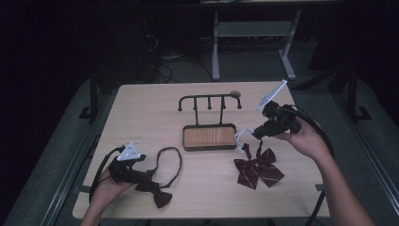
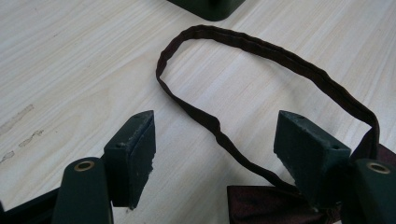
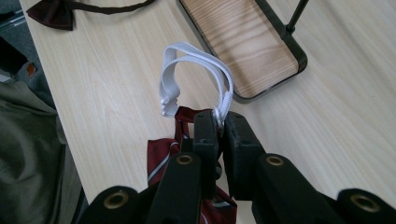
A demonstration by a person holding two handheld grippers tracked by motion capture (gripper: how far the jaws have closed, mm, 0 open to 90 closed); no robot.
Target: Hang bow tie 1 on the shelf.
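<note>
A striped dark red bow tie [image 1: 258, 170] lies at the table's right front, and its white elastic strap [image 1: 242, 137] loops up from it. My right gripper [image 1: 256, 133] is shut on that white strap [image 3: 219, 109], holding the loop above the table near the stand's tray. A plain maroon bow tie [image 1: 157, 194] with a dark neck strap [image 1: 173, 165] lies at the left front. My left gripper [image 1: 149, 179] stands open just behind its bow, the jaws on either side of the neck strap [image 2: 219, 135] without pinching it.
A black hanger stand [image 1: 210, 100] with several pegs rises from a wooden tray [image 1: 209, 137] at the table's middle. The tray's rim [image 3: 299, 58] lies just beyond the held strap. A person's sleeve [image 3: 32, 154] is at the table's near edge.
</note>
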